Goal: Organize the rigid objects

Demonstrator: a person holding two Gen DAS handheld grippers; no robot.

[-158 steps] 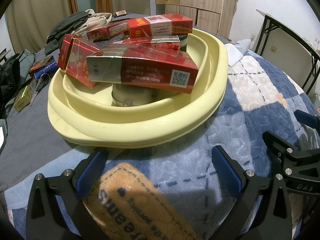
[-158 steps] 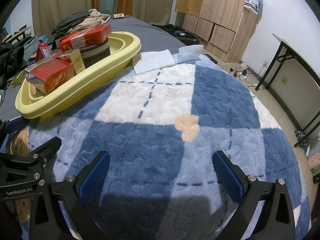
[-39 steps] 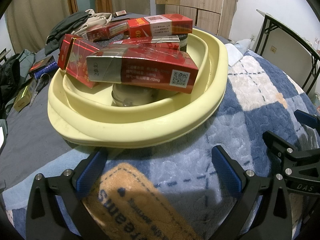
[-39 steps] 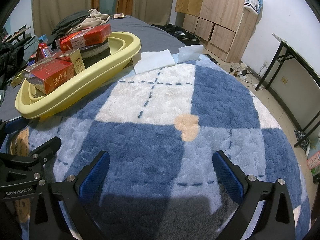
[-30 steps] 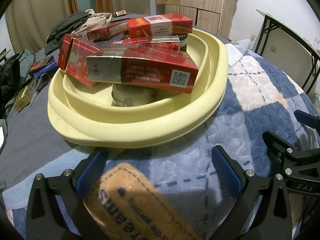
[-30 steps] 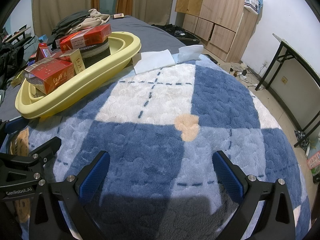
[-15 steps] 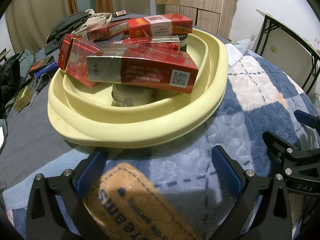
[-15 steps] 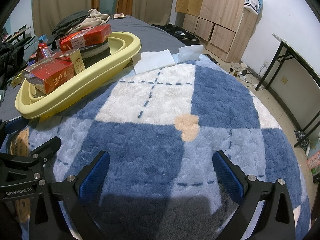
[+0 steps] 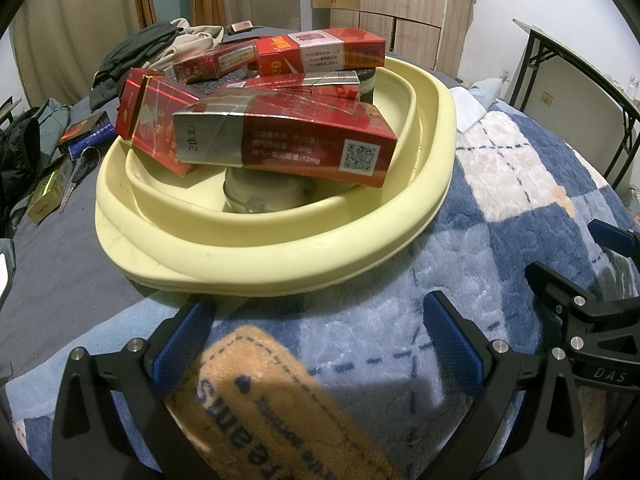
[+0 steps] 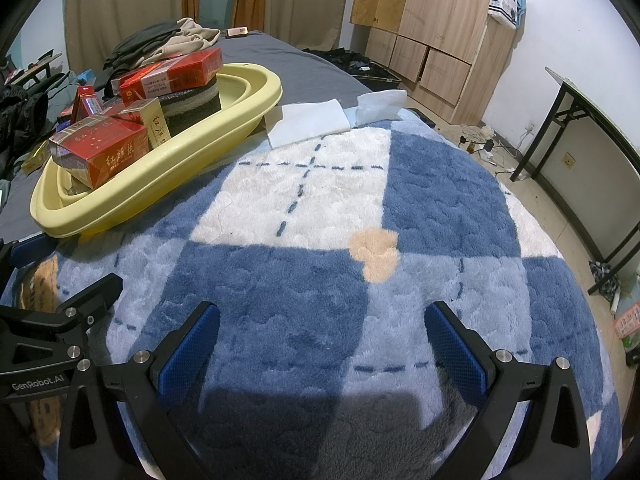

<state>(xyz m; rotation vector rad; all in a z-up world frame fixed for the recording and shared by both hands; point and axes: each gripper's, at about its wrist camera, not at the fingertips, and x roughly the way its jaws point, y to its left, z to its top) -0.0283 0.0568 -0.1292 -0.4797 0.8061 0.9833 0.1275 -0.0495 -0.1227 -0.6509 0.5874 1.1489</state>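
Observation:
A pale yellow basin (image 9: 280, 264) (image 10: 224, 136) sits on a blue and white plaid blanket (image 10: 320, 248), heaped with several red cartons (image 9: 288, 144) (image 10: 100, 152). One long carton (image 9: 320, 54) lies on top of a dark round item. A white jar (image 9: 260, 196) shows under the pile. My left gripper (image 9: 316, 336) hovers open just in front of the basin's near rim, with nothing between its blue pads. My right gripper (image 10: 320, 340) is open over bare blanket, to the right of the basin, also holding nothing.
Loose boxes and scissors (image 9: 72, 184) lie on the grey sheet left of the basin. Clothes (image 10: 168, 40) are piled at the back. White cloths (image 10: 308, 124) rest beyond the basin. A wooden wardrobe (image 10: 440, 20) and a black-legged table (image 10: 592, 120) stand to the right.

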